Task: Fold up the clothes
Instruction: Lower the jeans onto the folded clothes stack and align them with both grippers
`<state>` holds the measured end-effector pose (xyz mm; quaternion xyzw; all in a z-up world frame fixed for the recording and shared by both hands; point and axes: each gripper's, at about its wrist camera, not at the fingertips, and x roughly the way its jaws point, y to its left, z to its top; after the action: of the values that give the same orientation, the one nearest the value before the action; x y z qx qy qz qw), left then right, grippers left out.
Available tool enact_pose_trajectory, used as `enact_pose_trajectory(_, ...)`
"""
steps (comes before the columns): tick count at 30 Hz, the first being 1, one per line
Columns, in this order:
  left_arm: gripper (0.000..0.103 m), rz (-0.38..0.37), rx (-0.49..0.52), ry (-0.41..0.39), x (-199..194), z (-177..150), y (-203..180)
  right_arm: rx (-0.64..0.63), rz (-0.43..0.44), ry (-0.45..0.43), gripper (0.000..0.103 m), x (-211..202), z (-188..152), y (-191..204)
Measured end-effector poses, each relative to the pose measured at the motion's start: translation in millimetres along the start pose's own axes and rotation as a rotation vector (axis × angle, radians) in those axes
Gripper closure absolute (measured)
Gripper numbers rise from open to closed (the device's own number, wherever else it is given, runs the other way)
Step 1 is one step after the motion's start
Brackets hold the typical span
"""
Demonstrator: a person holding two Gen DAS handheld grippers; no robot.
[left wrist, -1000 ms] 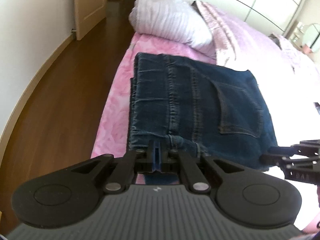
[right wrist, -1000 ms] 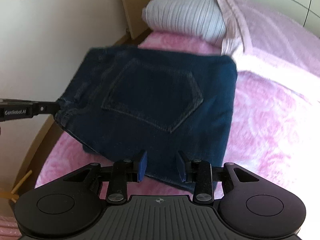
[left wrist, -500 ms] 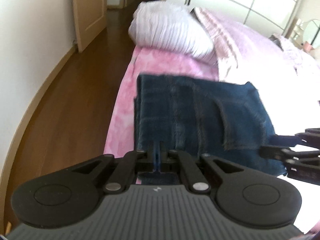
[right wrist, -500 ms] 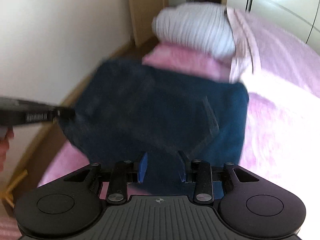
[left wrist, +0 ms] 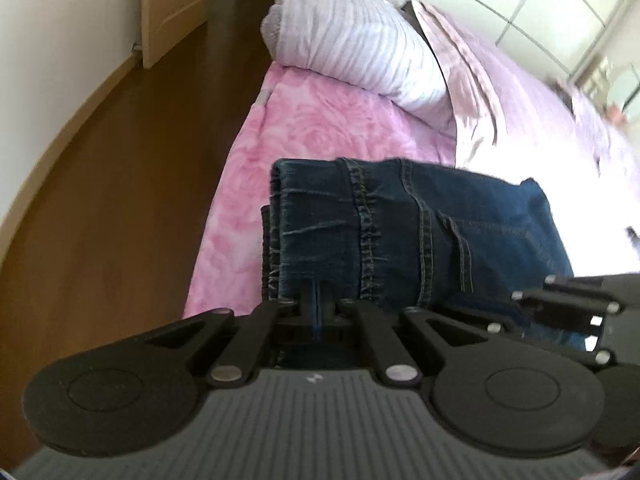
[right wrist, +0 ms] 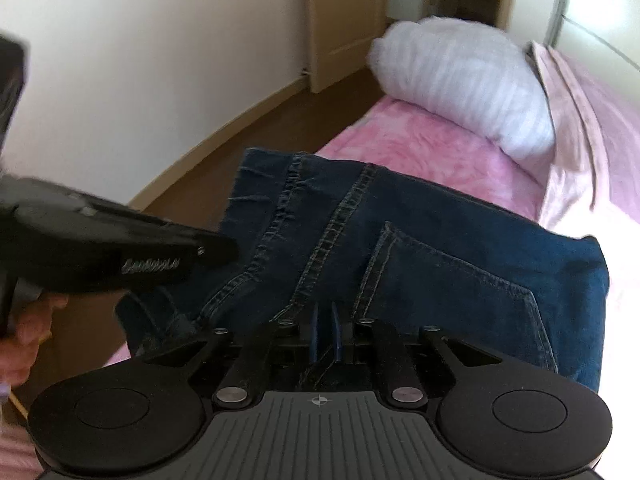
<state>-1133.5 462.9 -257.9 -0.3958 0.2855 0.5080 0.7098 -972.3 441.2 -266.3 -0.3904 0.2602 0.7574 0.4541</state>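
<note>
- Gripping the near edge of the folded jeans (left wrist: 400, 232): the left gripper (left wrist: 317, 304) is seen with its jaws drawn tight together, denim pinched between them at the side-seam end of the bundle.
- Right gripper (right wrist: 324, 330): jaws nearly together, cloth caught between the blue pads beside the back pocket (right wrist: 448, 280) — clamped on the same near edge.
- Jeans: dark blue denim, folded into a compact stack of several layers. The near edge is held up by both grippers; whether the far edge rests on the pink bedspread (left wrist: 320, 120) or hangs just above it cannot be told. The bundle sits at the side of the bed, close to the wooden floor (left wrist: 100, 200).
- Striped pillow (left wrist: 360, 48): beyond the jeans at the head of the bed, well apart from them.
- Handling note, as a judgement: both grips are best kept level and moved together, so the layers are not sheared apart. The bundle should be set down flat, far edge first, well onto the bedspread, since the left end overhangs toward the floor. Jaws are to be released only once the stack lies settled.
- Markings: raised lettering is carried on the left gripper's side as seen from the right wrist view — blurred, not legible. A small emblem on each gripper's grey body; no words.
</note>
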Motion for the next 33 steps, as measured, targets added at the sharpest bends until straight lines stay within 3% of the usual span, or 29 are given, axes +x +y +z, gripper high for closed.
enact_pose_trajectory(3,0.103,-0.005,0.002,-0.050,-13.8,16.4,1.0,0.072,0.033,-0.037,0.091,-12.3,12.8,-12.9)
enact_pose_trajectory(7,0.103,-0.032,0.000,-0.090,-6.2,43.9,0.0,0.109,-0.010,-0.121,0.091,-11.5,41.8,-24.9)
enact_pose_trajectory(11,0.103,-0.007,0.047,-0.043,31.6,57.1,-3.2,0.153,-0.019,-0.085,0.091,24.9,63.9,-36.4)
enact_pose_trajectory(14,0.103,0.010,0.035,-0.025,50.2,50.0,1.9,0.137,-0.026,-0.044,0.091,44.7,59.3,-36.5)
enact_pose_trajectory(18,0.103,0.018,-0.002,-0.065,24.2,44.2,3.2,0.160,0.018,-0.093,0.091,23.0,49.5,-41.0)
enact_pose_trajectory(21,0.103,0.006,-0.010,-0.094,-12.0,28.6,-3.4,0.163,0.067,-0.121,0.091,-19.2,27.0,-31.7)
enact_pose_trajectory(26,0.103,-0.025,0.032,-0.048,-60.6,-19.1,-30.3,0.115,0.088,-0.041,0.091,-81.7,-34.2,-27.4)
enact_pose_trajectory(29,0.103,0.014,0.086,-0.004,-59.6,-42.5,-42.3,0.122,0.076,0.018,0.091,-95.1,-59.6,-28.8)
enact_pose_trajectory(33,0.103,0.053,0.050,0.010,-39.3,-51.6,-38.5,0.098,0.076,0.054,0.091,-82.1,-72.9,-18.3)
